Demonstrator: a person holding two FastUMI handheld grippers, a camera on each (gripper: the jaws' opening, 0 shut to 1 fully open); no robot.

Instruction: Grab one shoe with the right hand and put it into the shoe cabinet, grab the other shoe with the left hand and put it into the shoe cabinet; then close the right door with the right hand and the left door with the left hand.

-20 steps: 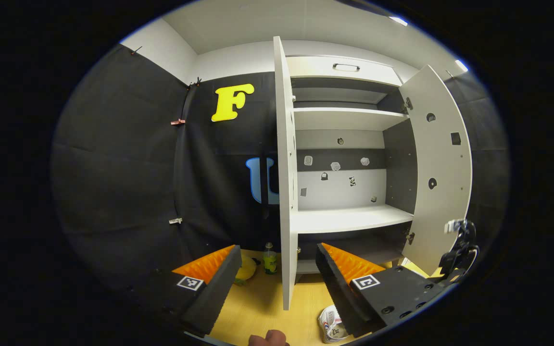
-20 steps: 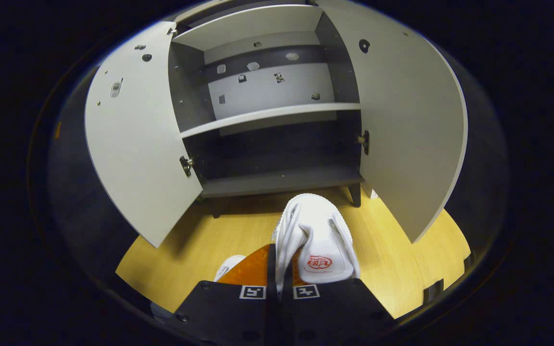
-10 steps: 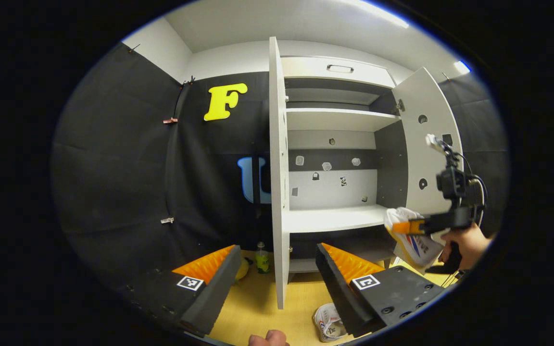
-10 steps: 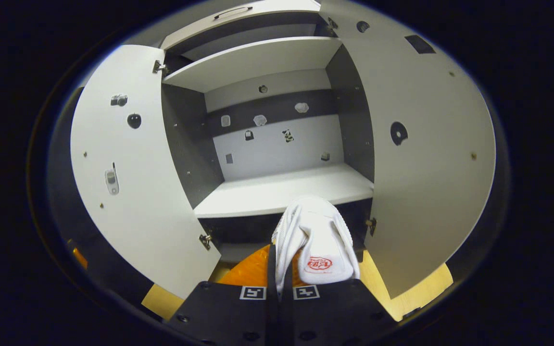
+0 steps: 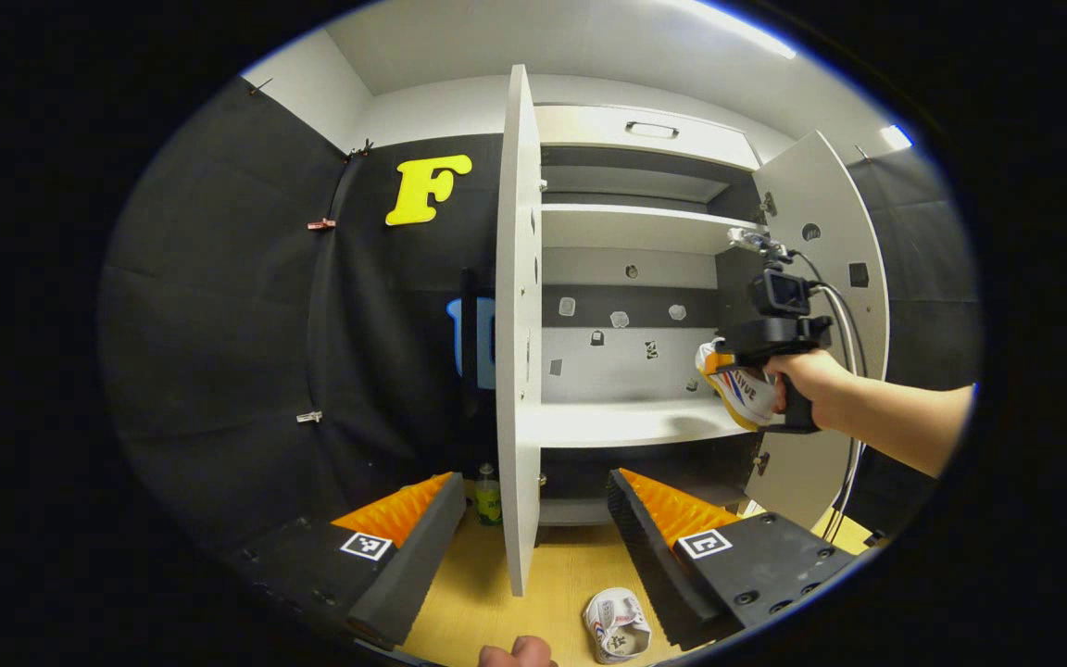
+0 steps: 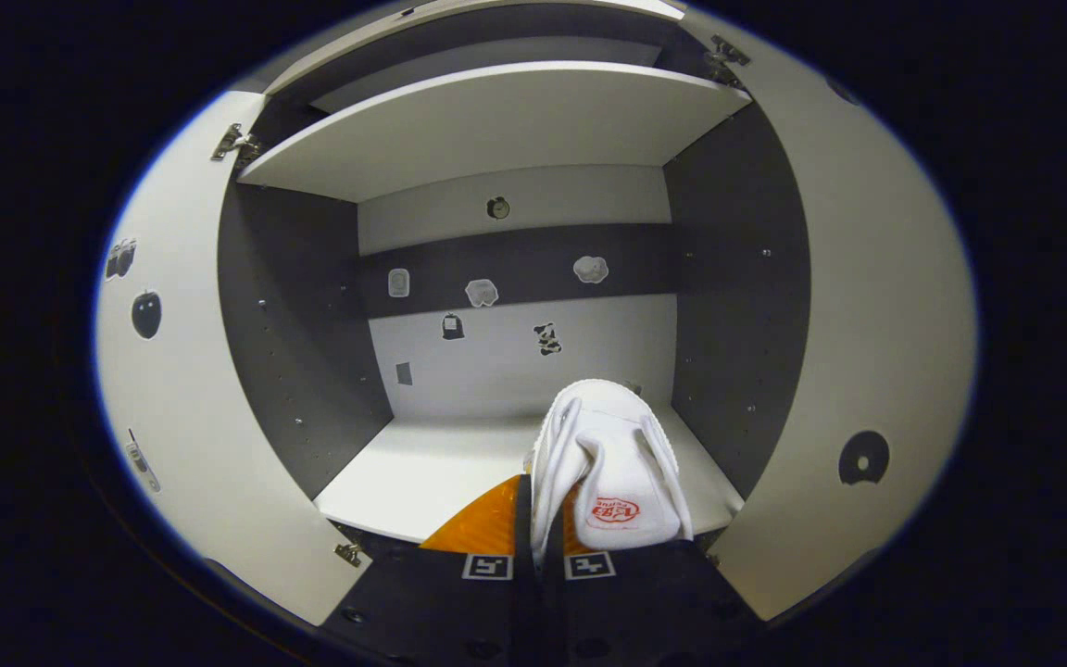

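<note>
Our right gripper (image 6: 538,519) fingers clamp one white shoe (image 6: 609,463) above the shoe cabinet (image 6: 515,120) middle shelf (image 6: 422,472). Our left gripper (image 5: 533,537) fingers stand wide apart, with the other shoe (image 5: 617,625) on the floor (image 5: 496,593) before that cabinet.

Your right forearm (image 5: 904,426) is bare, no sleeve. Your left gripper (image 5: 533,519) has black bodies with square checkered tags. Cables trail from your right gripper (image 5: 728,366) toward five o'clock.

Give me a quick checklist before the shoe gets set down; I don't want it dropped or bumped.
1. Right tongs gripping the shoe: ok, shut on its edge.
2. Both cabinet doors open, left door and right door: ok.
3. Middle shelf free where the shoe goes: ok.
4. Shoe resting on the shelf: not ok, held above its front edge.
5. Left tongs free for the other shoe on the floor: ok, open.
</note>
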